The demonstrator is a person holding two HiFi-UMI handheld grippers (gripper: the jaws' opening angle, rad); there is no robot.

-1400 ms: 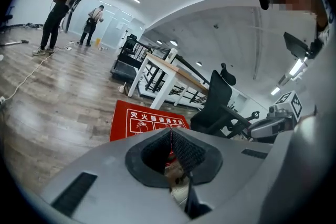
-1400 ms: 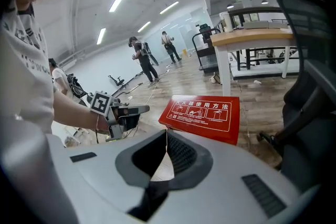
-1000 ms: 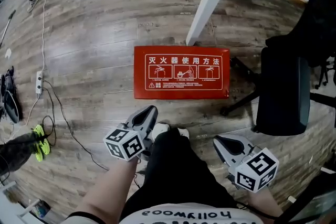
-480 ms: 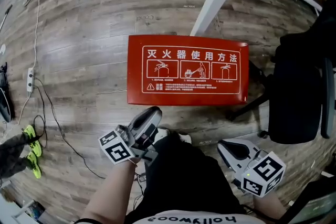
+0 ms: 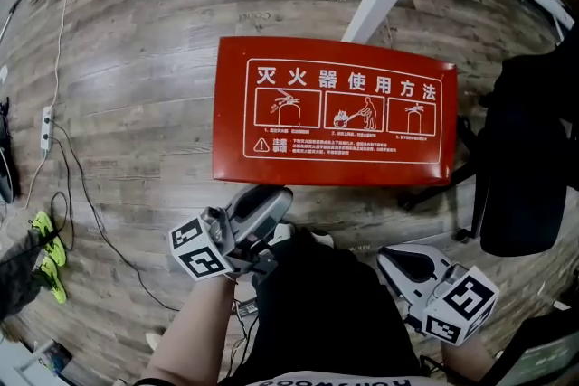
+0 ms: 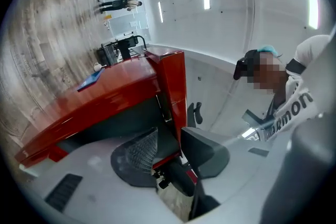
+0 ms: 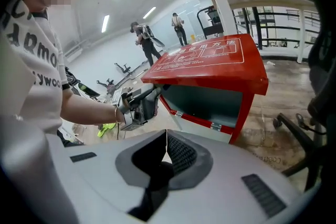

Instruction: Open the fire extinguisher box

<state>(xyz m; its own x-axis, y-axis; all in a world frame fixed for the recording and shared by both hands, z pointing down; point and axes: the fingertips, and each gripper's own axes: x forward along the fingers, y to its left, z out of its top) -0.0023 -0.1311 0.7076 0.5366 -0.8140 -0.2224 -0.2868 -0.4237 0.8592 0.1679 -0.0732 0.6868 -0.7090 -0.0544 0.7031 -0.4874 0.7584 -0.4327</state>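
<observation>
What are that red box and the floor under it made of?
The red box looks like painted sheet metal: glossy, with thin folded edges, small hinges and white printed instructions on top. The floor looks like grey-brown wood-look planks, laminate or vinyl perhaps; grain and plank seams show, but the pictures cannot settle which.

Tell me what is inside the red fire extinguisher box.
Nothing inside shows. From above, the printed lid covers the box; the right gripper view shows only a dark front panel under it.

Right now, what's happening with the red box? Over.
Left hand-held gripper just opening, red box corner between its jaws. Right hand-held gripper shut, empty. Lid down. Nothing blocking.
</observation>
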